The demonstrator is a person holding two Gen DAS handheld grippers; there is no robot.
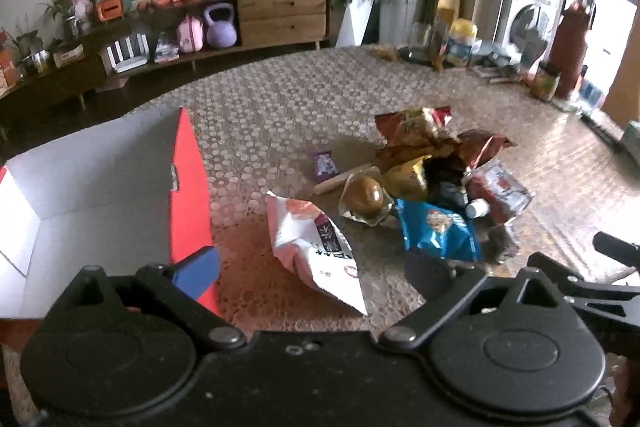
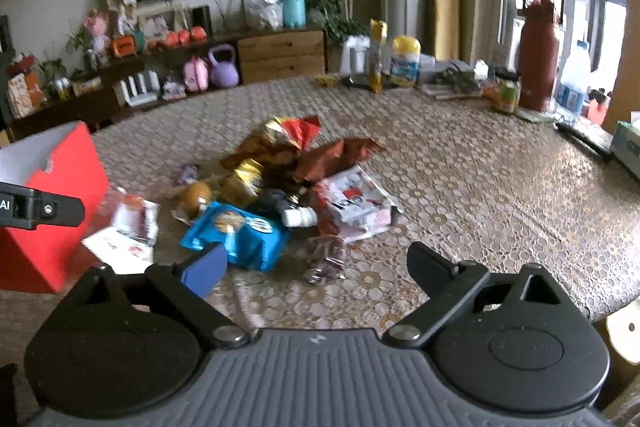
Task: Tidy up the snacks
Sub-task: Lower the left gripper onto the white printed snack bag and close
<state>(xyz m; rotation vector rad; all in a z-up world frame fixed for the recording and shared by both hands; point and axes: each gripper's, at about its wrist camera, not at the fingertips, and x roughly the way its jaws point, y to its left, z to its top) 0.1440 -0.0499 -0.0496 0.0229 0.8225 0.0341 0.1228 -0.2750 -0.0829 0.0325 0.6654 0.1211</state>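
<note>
A heap of crinkled foil and plastic snack packets is lying on the round table, which is wearing a lace-patterned cloth of small pale circles. In the left wrist view, a glossy white-and-pink pouch is resting nearest, just beside a red cardboard box with a white inside that is standing open at the left. Behind the pouch, a smooth brown egg-shaped snack in clear wrap is touching a shiny blue packet, and a small white bottle is lying among the wrappers.

The left gripper is hovering with its fingers spread wide, one blue-padded and one black, with nothing pinched between them. The right gripper is likewise standing wide apart over the bare cloth, clasping nothing.

The right wrist view is showing only a red corner of the box, while the left is looking down into its white interior. The right view is also showing a tall matte brown flask and a yellow-lidded tub more clearly at the table's far edge, plus a small crumpled clear wrapper just ahead of the fingers.
</note>
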